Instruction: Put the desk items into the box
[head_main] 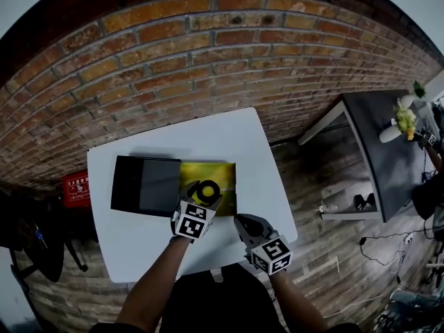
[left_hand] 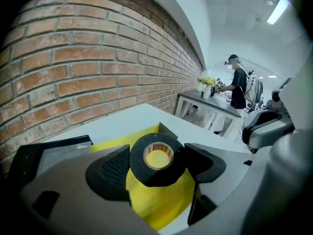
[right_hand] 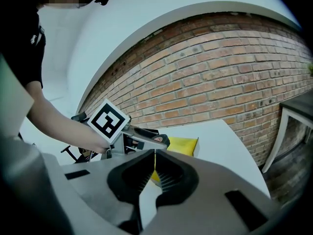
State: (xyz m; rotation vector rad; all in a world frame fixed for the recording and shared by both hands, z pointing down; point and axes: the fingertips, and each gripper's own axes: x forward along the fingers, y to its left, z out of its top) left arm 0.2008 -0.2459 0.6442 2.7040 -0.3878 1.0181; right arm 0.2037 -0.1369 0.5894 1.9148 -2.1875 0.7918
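Left gripper view showed the left claw (left_hand: pixel 156 164) grasping a black tape roll (left_hand: pixel 146 174) over the open yellow box (head_main: pixel 227 189) on the white worktop (head_main: pixel 229 141). The right claw (right_hand: pixel 152 174) was clenched shut on nothing, at the box's 5 o'clock.

Nothing can be read: the red box (head_main: pixel 76 189) has white marks too small, and the red print inside the tape roll (left_hand: pixel 156 178) is blurred

Open yellow box (head_main: pixel 225 177), black tape roll (left_hand: pixel 157 159) above it
I see the roll pinched by its sides in my left tool (head_main: pixel 200 198), over the box's near edge.
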